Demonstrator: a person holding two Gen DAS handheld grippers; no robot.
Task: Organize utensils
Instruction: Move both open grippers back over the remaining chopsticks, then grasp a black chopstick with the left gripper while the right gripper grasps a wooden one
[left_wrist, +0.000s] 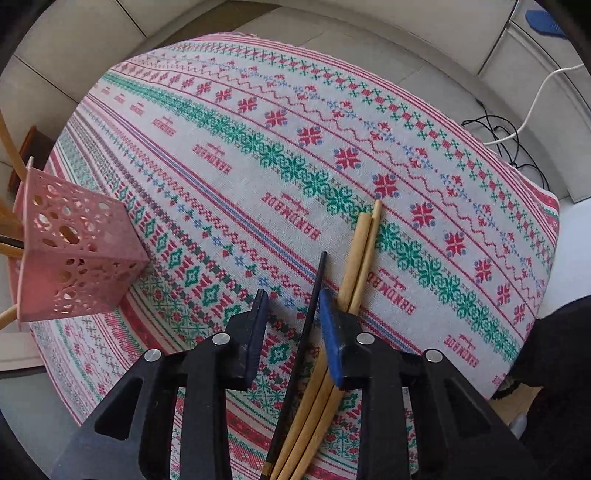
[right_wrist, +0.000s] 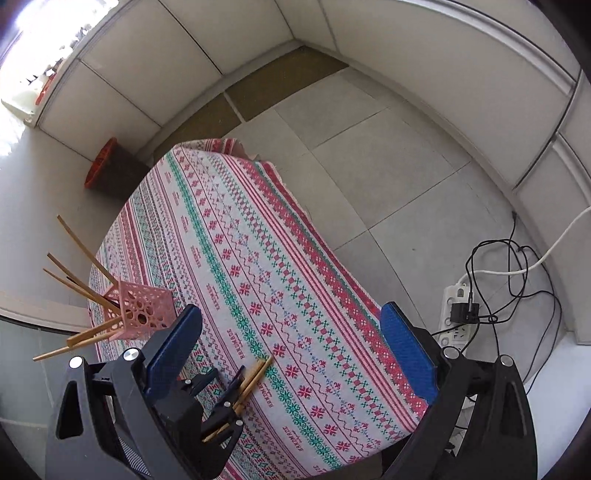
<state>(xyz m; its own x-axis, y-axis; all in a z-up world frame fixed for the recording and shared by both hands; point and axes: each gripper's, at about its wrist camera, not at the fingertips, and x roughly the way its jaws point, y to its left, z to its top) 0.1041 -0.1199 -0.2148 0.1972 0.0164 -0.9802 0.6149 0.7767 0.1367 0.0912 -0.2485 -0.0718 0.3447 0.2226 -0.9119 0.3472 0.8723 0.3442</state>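
A pink perforated holder (left_wrist: 79, 254) stands at the left of the patterned tablecloth (left_wrist: 258, 147), with several wooden chopsticks sticking out; it also shows in the right wrist view (right_wrist: 142, 310). Loose wooden chopsticks (left_wrist: 360, 251) and one black chopstick (left_wrist: 314, 295) lie on the cloth. My left gripper (left_wrist: 293, 314) is open just above them; the black stick runs between the fingers and the wooden ones pass under the right finger. From the right wrist view the left gripper (right_wrist: 229, 382) sits over the chopsticks (right_wrist: 256, 373). My right gripper (right_wrist: 291, 347) is open wide, empty, higher above the table.
A power strip (right_wrist: 456, 314) with black and white cables lies on the tiled floor to the right of the table. An orange-rimmed bin (right_wrist: 110, 170) stands beyond the table's far corner. White wall panels surround the area.
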